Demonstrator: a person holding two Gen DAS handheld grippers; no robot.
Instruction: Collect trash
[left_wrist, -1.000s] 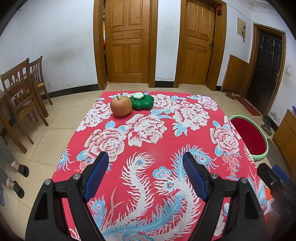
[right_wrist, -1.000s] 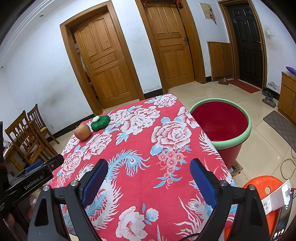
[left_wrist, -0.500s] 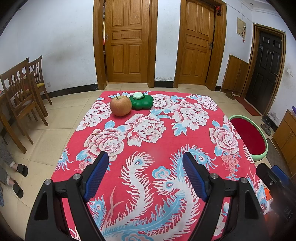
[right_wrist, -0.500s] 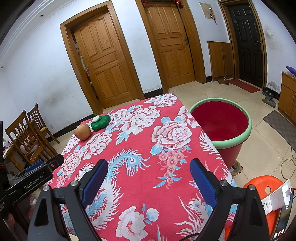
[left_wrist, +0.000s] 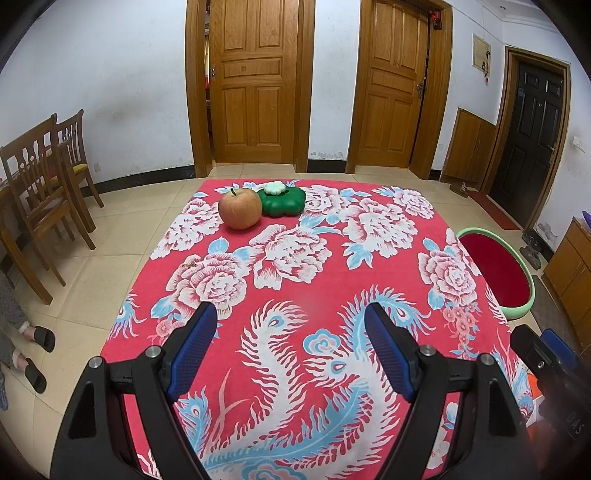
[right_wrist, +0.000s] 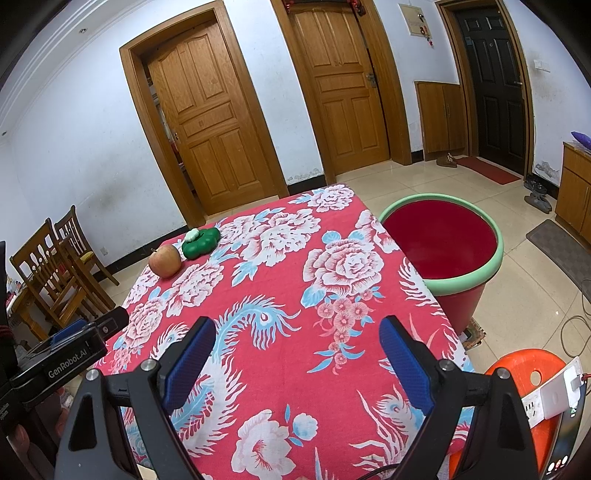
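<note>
Left wrist view
Left claw: the left gripper (left_wrist: 290, 319) stands wide, holding nothing, over the near edge of the table (left_wrist: 321, 291).
Things on the cloth: an apple (left_wrist: 240, 208) and a green flower-shaped piece (left_wrist: 282, 201) with a small white top sit touching at the far left corner, well apart from the claw.
Bin: a red tub with a green rim (left_wrist: 496, 273) stands on the floor just beside the right edge.
Other claw: a dark part of the right tool shows at the near right corner.

Right wrist view
Right claw: the right gripper (right_wrist: 297, 339) is also spread wide with nothing in it, over the near edge.
Things on the cloth: the apple (right_wrist: 165, 260) and green piece (right_wrist: 200, 243) lie at the far left corner, far from these fingers.
Bin: the tub (right_wrist: 441, 245) is close on the right; no trash shows inside it.

Progress
Judgement: two things remain on the table and none shows in the tub, so collecting appears unfinished; whether either counts as trash cannot be told.
</note>
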